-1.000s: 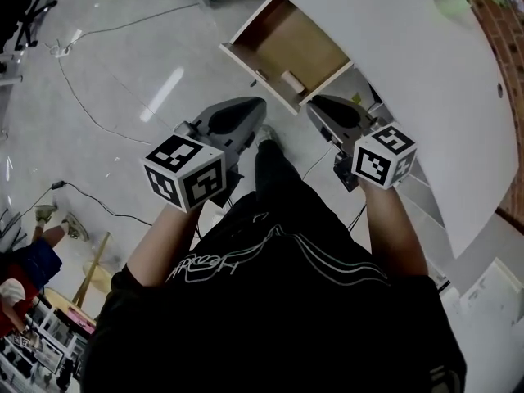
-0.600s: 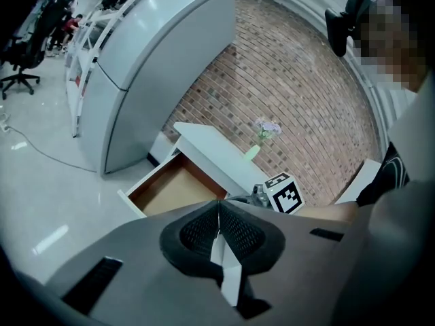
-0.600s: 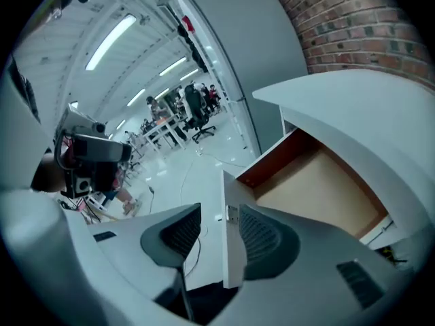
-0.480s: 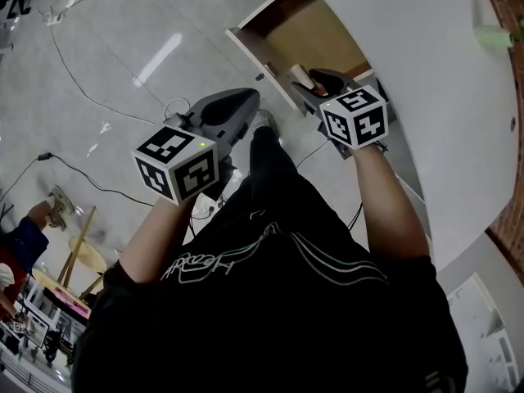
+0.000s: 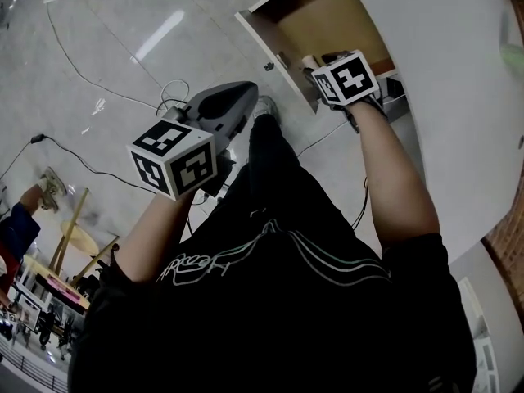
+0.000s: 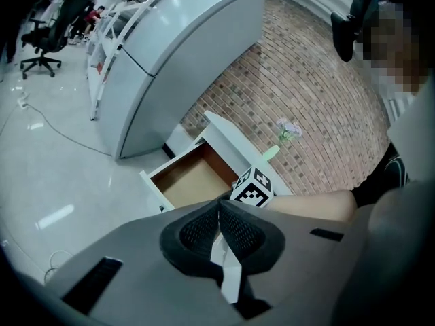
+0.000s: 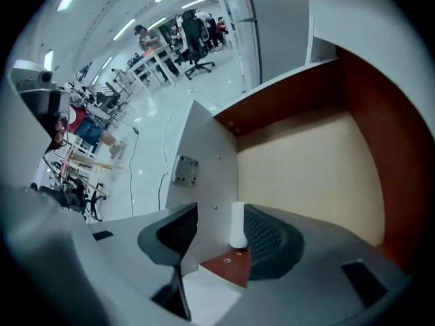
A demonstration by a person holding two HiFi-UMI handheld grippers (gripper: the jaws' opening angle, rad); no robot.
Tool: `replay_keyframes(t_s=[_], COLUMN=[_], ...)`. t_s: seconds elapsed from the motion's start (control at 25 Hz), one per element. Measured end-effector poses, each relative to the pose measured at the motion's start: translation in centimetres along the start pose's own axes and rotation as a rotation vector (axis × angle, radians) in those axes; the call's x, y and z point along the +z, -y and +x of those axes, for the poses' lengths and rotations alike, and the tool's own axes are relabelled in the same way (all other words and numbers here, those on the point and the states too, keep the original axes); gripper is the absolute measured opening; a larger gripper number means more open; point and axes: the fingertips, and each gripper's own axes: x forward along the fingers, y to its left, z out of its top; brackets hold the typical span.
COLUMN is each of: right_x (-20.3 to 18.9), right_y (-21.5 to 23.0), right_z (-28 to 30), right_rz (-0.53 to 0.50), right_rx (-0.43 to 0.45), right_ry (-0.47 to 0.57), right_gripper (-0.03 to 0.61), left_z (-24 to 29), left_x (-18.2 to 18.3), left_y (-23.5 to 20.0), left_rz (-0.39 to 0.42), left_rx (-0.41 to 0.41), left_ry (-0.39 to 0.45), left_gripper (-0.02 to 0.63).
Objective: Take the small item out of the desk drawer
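Note:
The desk drawer (image 5: 270,43) stands pulled out, its tan floor bare apart from the small item (image 5: 309,61), a pale upright cylinder just behind the front panel. In the right gripper view the small item (image 7: 238,224) stands between the pads, close beside the right-hand one, with no squeeze visible. My right gripper (image 7: 221,235) points steeply down into the drawer (image 7: 204,155); its jaws have just been opening and stand wide. My left gripper (image 5: 246,97) hovers over the floor left of the drawer, and in its own view the left gripper (image 6: 219,231) is shut on nothing.
The white curved desk top (image 5: 442,97) runs down the right, with a green vase (image 5: 512,56) near its far edge. Cables (image 5: 82,76) trail over the glossy floor. The person's shoe (image 5: 264,109) is below the drawer front. Office chairs and people are far off.
My right gripper has dropped from in front of the drawer down into it and tipped steeply downward, jaws now wide. The left gripper has sunk a little.

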Motion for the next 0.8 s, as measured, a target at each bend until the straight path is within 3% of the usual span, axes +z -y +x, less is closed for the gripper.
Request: replay_keyframes(t_s=[0.2, 0.36, 0.52, 0.8], right_x=[-1.9, -2.7, -3.6, -4.4], right_y=[0.8, 1.7, 2.7, 3.7], right_z=[4.1, 6.4, 7.6, 9.1], right_rz=[0.019, 0.033, -0.025, -0.022], right_rx=[0.033, 0.015, -0.028, -0.035], right_ry=[-0.14, -0.249, -0.364, -0.425], right_gripper=[0.221, 0.221, 0.219, 0.208], left_z=[0.7, 0.3, 0.0, -0.4], left_x=[-1.8, -2.7, -3.1, -3.6], left_y=[-1.9, -3.0, -3.9, -5.3], left_rz=[-0.05, -0.073, -0.113, -0.127], left_rx=[0.012, 0.027, 0.04, 0.061], left_ry=[-0.014, -0.024, -0.02, -0.019], left_gripper=[0.023, 0.023, 0.023, 0.023])
